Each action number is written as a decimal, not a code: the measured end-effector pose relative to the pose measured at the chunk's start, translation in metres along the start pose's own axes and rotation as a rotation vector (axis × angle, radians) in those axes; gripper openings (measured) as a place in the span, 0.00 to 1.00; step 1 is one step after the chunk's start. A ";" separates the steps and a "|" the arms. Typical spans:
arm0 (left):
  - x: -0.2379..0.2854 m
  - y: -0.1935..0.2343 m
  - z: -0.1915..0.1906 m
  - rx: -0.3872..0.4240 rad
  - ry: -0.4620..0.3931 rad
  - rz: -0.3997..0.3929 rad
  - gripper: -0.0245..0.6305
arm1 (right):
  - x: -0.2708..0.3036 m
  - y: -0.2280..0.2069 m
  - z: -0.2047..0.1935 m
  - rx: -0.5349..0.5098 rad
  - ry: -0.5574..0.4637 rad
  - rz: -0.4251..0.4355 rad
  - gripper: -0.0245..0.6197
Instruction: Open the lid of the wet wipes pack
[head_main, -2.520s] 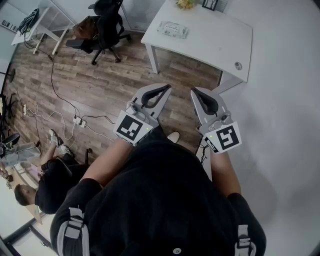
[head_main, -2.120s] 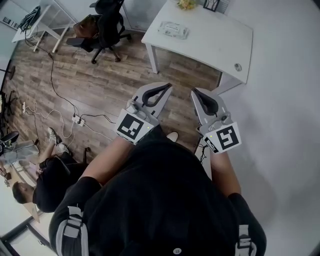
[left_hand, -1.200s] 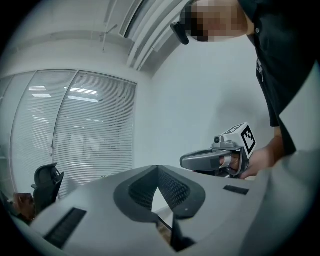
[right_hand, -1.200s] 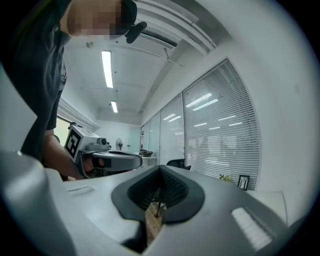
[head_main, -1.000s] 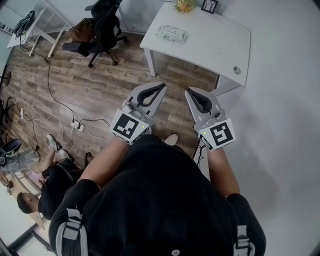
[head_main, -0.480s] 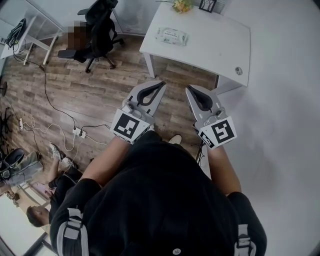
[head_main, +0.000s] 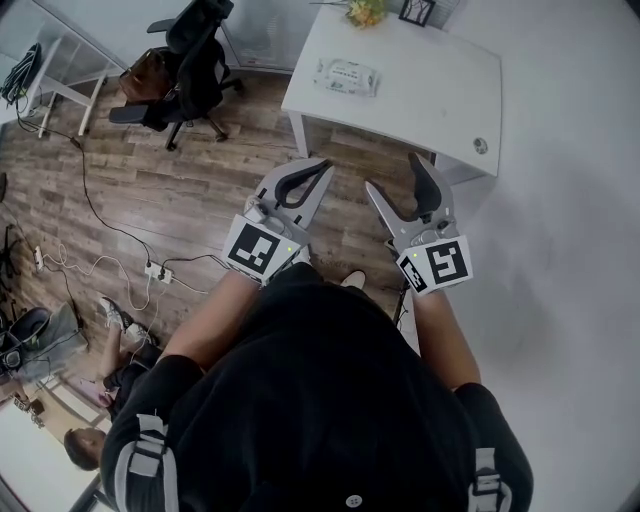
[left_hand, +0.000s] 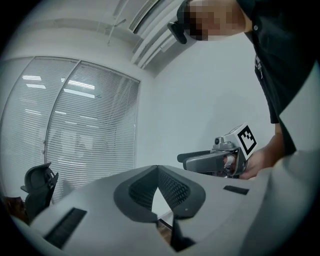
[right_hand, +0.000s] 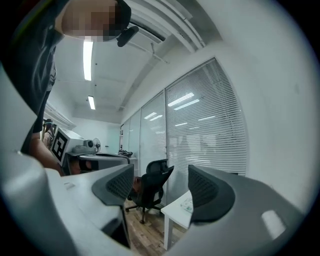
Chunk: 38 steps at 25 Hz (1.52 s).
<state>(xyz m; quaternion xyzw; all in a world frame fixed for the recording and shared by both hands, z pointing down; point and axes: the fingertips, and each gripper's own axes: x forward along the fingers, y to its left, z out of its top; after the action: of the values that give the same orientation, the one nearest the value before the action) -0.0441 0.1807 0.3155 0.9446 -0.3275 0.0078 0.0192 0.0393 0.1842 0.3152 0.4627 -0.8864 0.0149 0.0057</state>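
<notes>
Grippers held over brown wood-plank floor (head_main: 180, 190), short of the white rectangular table (head_main: 430, 95).
Left gripper (head_main: 322, 166): jaws closed tip to tip, empty. Right gripper (head_main: 396, 176): jaws opening wide, nothing between them. Flat white wet wipes pack (head_main: 346, 76) lies on the table's left end, well apart from both.

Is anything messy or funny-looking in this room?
Only the floor looks messy: loose cables snake across the wood to a power strip lying in the open, where feet might catch them. The wet wipes pack lies flat and tidy on the white table. Nothing looks spilled or broken.
</notes>
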 end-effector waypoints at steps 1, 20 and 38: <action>0.000 0.006 0.001 -0.009 -0.004 0.003 0.05 | 0.005 -0.002 0.000 0.002 0.005 -0.010 0.59; -0.010 0.102 -0.018 -0.005 0.001 -0.066 0.05 | 0.093 0.013 -0.023 0.029 0.080 -0.089 0.60; 0.045 0.145 -0.029 -0.014 0.011 -0.024 0.05 | 0.142 -0.049 -0.042 0.054 0.086 -0.082 0.60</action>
<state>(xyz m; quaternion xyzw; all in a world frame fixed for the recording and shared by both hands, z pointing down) -0.0992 0.0403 0.3500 0.9482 -0.3162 0.0103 0.0278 -0.0018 0.0409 0.3615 0.4973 -0.8650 0.0583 0.0319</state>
